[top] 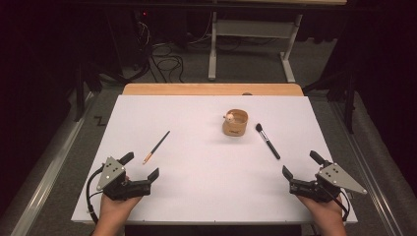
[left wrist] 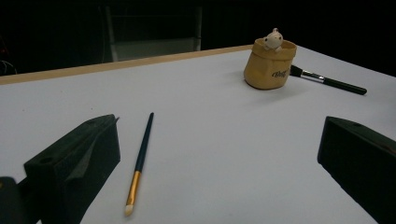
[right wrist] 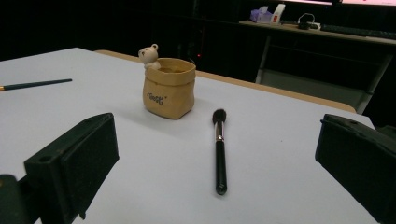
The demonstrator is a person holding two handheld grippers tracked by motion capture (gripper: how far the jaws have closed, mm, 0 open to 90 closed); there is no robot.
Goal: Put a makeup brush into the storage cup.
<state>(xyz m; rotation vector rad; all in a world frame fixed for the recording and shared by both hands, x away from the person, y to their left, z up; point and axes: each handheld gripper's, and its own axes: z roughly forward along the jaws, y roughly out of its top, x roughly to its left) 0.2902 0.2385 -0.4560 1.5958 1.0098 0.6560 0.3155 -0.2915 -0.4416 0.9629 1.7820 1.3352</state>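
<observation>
Left gripper (top: 143,168) rests near the white table's (top: 206,196) front edge, jaws spread, empty; a thin brush (top: 156,147) lies just ahead. Right gripper (top: 301,165), also spread, faces a makeup brush (top: 267,141) beside a tan pot (top: 235,124).

R gripper (right wrist: 219,158) sits low over the white table (right wrist: 154,186), both black jaws wide apart, nothing btwn them. Black makeup brush (right wrist: 219,151) lies flat straight ahead, bristles pointing away, handle end nearest. Just left of its bristles stands a tan pouch-shaped holder (right wrist: 168,88) w/ a small bear figure (right wrist: 149,56) on its rim. Thin brush (right wrist: 35,85) lies far left, well apart.
</observation>
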